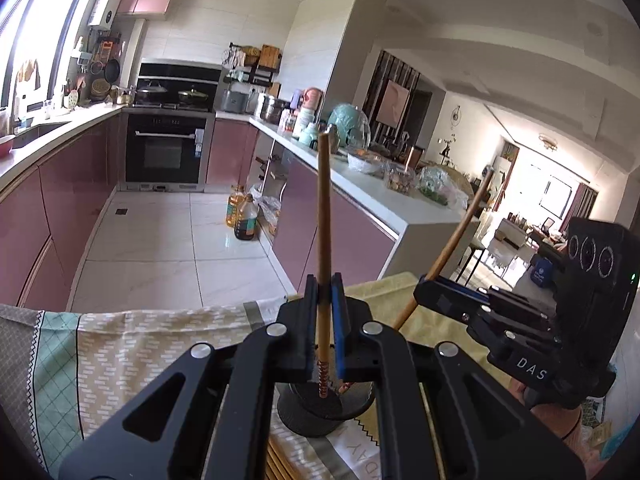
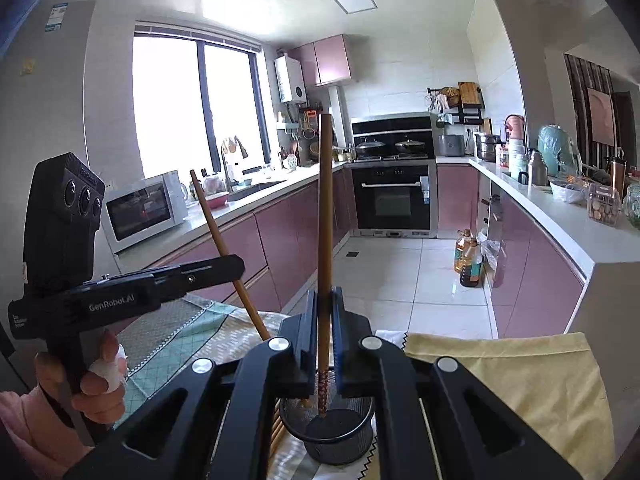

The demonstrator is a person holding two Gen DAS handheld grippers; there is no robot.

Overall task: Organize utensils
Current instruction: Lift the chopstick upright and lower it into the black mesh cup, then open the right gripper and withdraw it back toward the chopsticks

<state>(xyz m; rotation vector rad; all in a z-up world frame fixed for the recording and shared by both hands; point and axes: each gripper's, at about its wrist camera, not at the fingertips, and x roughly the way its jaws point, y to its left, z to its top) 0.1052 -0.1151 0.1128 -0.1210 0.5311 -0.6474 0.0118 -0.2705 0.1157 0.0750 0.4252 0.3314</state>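
A U-shaped kitchen with glossy pink cabinet fronts (image 2: 248, 240), white worktops and a pale tiled floor (image 1: 160, 248) fills both views; a built-in oven (image 2: 394, 200) sits under a hob at the far end, and a large window (image 2: 192, 104) lights the left wall. Close to the cameras lies a table under patterned cloths: a green, beige and grey one (image 1: 120, 344) and a plain yellow one (image 2: 520, 372). On it stands a black mesh utensil cup (image 2: 340, 440), directly below both grippers.

The left gripper (image 1: 325, 292) is clamped tight on a wooden chopstick (image 1: 323, 208), held nearly upright with its patterned lower tip hanging over the cup's mouth. The right gripper (image 2: 325, 304) pinches a second chopstick (image 2: 325, 208) the same way, tip just at the cup's rim. More chopsticks (image 2: 276, 432) lie flat on the cloth beside the cup.

A microwave (image 2: 144, 210) rests on the left worktop, oil bottles (image 2: 466, 256) stand on the floor by the right cabinets, and pots, jars and bagged food crowd the right worktop (image 1: 376, 184). A hand (image 2: 96, 376) with a bandaged finger grips the left tool's handle.

Readable writing: "GenRobot.AI" on the left tool, "DAS" on the right one
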